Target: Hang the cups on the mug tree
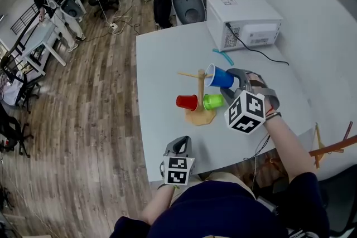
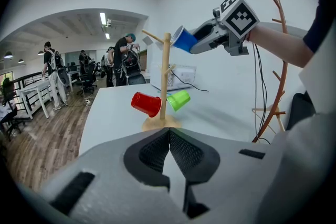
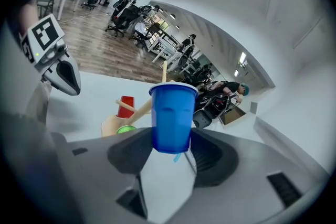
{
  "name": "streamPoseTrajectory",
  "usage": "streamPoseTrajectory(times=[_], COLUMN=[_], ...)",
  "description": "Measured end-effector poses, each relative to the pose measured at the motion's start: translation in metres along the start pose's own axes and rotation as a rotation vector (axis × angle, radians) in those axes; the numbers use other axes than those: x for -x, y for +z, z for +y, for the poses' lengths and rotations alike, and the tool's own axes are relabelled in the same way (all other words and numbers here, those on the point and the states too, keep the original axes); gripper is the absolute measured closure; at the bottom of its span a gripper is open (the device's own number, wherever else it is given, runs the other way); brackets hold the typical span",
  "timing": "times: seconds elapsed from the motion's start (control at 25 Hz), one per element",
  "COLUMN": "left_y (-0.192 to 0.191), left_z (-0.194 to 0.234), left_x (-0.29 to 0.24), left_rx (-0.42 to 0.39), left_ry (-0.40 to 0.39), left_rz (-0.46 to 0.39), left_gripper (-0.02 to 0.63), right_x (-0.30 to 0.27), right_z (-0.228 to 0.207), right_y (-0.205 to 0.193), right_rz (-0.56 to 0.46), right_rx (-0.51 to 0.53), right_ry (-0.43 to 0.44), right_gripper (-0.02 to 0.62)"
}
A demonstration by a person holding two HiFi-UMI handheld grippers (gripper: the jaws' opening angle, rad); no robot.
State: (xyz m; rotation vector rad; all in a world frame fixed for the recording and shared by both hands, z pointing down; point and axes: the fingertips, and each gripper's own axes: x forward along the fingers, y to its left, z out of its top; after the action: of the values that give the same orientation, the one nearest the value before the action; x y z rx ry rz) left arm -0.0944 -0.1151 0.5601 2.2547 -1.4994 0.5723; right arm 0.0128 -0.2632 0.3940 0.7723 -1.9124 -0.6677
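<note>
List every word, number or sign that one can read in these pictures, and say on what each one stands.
No text can be read.
Sticker on top of the microwave: print too small to read.
Marker cubes: black and white square patterns only, no letters.
Blue cup, red cup, green cup: no print.

Table [image 1: 167,64] with mug tree [image 1: 200,112], microwave [image 1: 242,22]

Tan tree [image 1: 200,116] — blue cup [image 1: 220,77], red cup [image 1: 187,102], green cup [image 1: 213,101].
</note>
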Motion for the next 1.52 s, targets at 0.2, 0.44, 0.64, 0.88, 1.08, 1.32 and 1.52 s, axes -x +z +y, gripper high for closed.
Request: streamPoseTrajectory(times=[0.2, 0.44, 0.64, 0.88, 1.08, 1.32, 1.52], left_y=[-0.001, 0.000, 0.000, -0.001, 0.000, 0.000, -0.001], left_z=[-0.002, -0.003, -0.002, -0.002, -0.002, -0.001, -0.001], left_x=[0.000, 0.000, 0.001, 0.001, 0.001, 0.001, -0.001], left_rx=[-0.001, -0.001, -0.003, -0.003, -0.003, -0.001, 0.000], left_ry=[-0.008, -0.014, -0.013, -0.013, -0.013, -0.010, -0.010], left_rz=[0.002, 0.005, 0.003, 0.001, 0.002, 0.001, 0.003], left_gripper=[0.586, 0.586, 0.586, 0.586, 0.586, 0.586, 0.586], right_x=[0.004, 0.005, 0.007, 0.009, 0.009, 0.009, 0.008], right_z=[-0.001, -0.001, -0.002, -0.003, -0.004, -0.005, -0.005], right_y=[0.003, 0.004, 0.006, 0.010, 0.014, 0.015, 0.015], right_rz=[-0.007, -0.013, -0.021, -0.037, -0.050, -0.054, -0.063], right_rx=[0.010, 0.005, 0.007, 0.007, 0.011, 0.012, 0.004], right_ry=[-0.010, -0.014, -0.017, -0.026, -0.021, -0.024, -0.032], right_gripper=[0.370, 0.369, 0.370, 0.370, 0.368, 0.368, 0.368])
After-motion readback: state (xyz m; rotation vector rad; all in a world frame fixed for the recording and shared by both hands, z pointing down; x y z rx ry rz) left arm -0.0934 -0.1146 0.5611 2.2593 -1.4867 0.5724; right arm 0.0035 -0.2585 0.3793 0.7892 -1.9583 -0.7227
